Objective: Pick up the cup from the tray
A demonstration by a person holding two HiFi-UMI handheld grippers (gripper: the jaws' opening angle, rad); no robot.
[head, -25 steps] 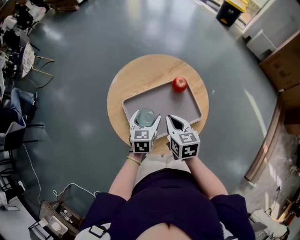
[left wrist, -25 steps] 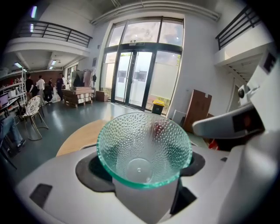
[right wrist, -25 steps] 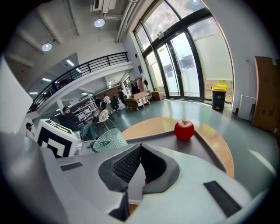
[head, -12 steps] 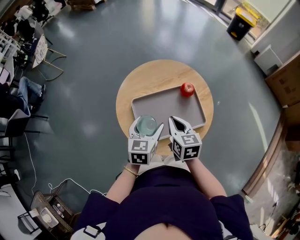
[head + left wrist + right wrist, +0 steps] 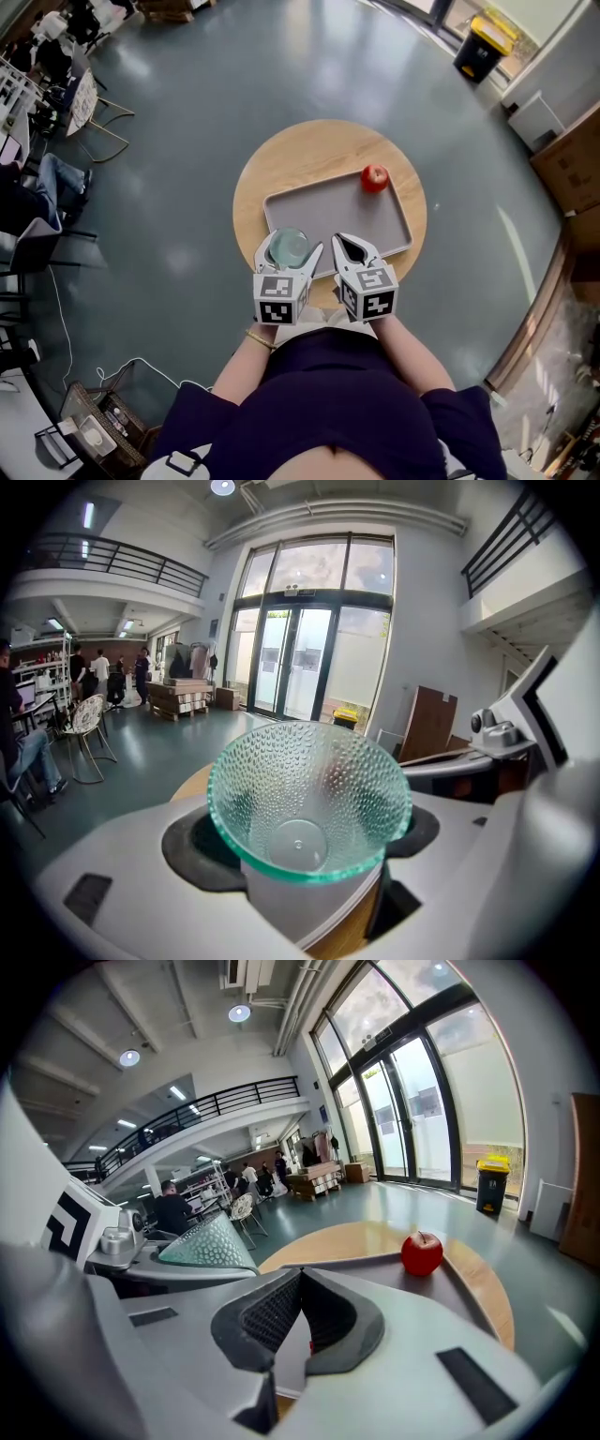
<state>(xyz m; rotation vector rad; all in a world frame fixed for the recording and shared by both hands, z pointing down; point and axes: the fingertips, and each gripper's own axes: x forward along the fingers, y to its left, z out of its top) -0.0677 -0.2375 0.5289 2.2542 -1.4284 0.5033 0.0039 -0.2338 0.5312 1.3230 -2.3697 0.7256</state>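
Observation:
A clear green-tinted dimpled glass cup (image 5: 287, 247) (image 5: 309, 799) sits between the jaws of my left gripper (image 5: 290, 247) (image 5: 305, 834), which is shut on its sides. It is over the near left corner of the grey tray (image 5: 379, 217). Whether its base still touches the tray cannot be told. My right gripper (image 5: 343, 239) (image 5: 298, 1277) is beside it at the tray's near edge, jaws shut with nothing in them. In the right gripper view the cup (image 5: 208, 1239) shows at the left, with the tray (image 5: 370, 1262) beyond.
A red apple (image 5: 375, 177) (image 5: 422, 1252) lies in the tray's far right corner. The tray rests on a small round wooden table (image 5: 309, 150) with grey floor all round. Chairs and people are far off at the left.
My head view shifted, so the table sits further right in frame. The left gripper with the cup has drawn slightly back toward me. The right gripper has hardly moved.

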